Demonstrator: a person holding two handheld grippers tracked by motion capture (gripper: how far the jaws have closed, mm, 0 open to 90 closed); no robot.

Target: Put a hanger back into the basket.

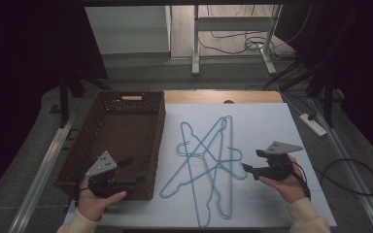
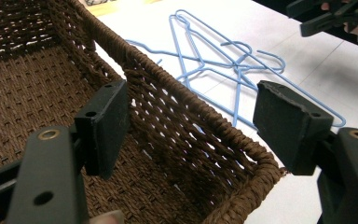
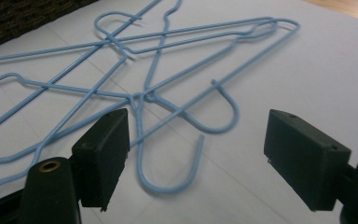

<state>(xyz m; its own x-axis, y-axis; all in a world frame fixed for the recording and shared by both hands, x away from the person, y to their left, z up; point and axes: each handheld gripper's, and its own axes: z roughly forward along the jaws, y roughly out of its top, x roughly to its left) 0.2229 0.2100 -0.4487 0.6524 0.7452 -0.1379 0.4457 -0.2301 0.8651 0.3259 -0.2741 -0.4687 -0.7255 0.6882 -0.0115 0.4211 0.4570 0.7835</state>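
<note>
Both claws stand wide open and empty. Right claw [image 1: 249, 160] hovers just beside the tangle of blue wire hangers [image 1: 209, 165], its jaws pointed at their hooks; in the right gripper view one hook [image 3: 172, 175] curls on the white sheet between the jaws, untouched. Left claw [image 1: 132, 171] hangs over the near right corner of the brown woven basket [image 1: 116, 99], its jaws either side of the rim [image 2: 205, 116]. Hangers lie crossed on the worktop [image 1: 272, 126], just right of the basket.
</note>
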